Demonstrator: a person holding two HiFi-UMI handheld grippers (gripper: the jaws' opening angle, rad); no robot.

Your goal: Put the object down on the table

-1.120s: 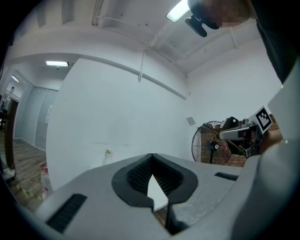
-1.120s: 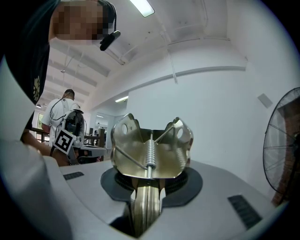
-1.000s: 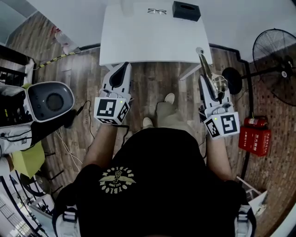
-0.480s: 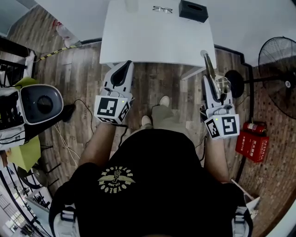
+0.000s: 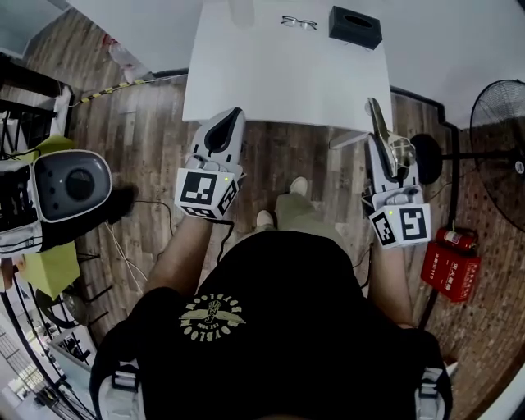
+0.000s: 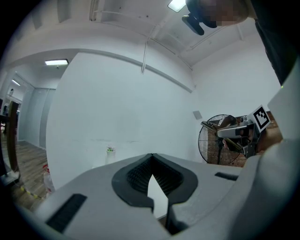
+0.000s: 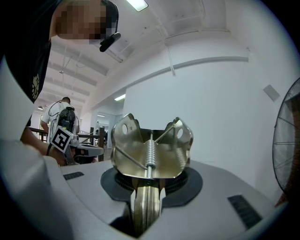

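The right gripper [image 7: 149, 188] pinches one shiny metal spring tool [image 7: 151, 149]. Its two thin handles sit tight between the jaws, and its wide end with the coil spring sticks out in front. The left gripper [image 6: 151, 158] holds nothing, and its jaw tips are pressed together.

There are two grippers and one tool. From the head view, the right gripper [image 5: 387, 160] holds the tool [image 5: 378, 125] up in the air. The tool's far tip shows right by the near right corner of the table [image 5: 271, 78]. The tool is not lying on the table.

The left gripper [image 5: 223, 138] is well apart from the right one, and both point at the table. The person's two bare arms reach forward, one on each side of the body. The person wears a black shirt.

The one white table is mostly bare. At its far edge lie one pair of glasses [image 5: 299, 22] and one black box [image 5: 355, 26]. The floor [image 5: 148, 123] is brown wood. One fan [image 5: 502, 168] and one red box [image 5: 449, 267] stand to the right. One grey round machine [image 5: 70, 184] stands to the left.
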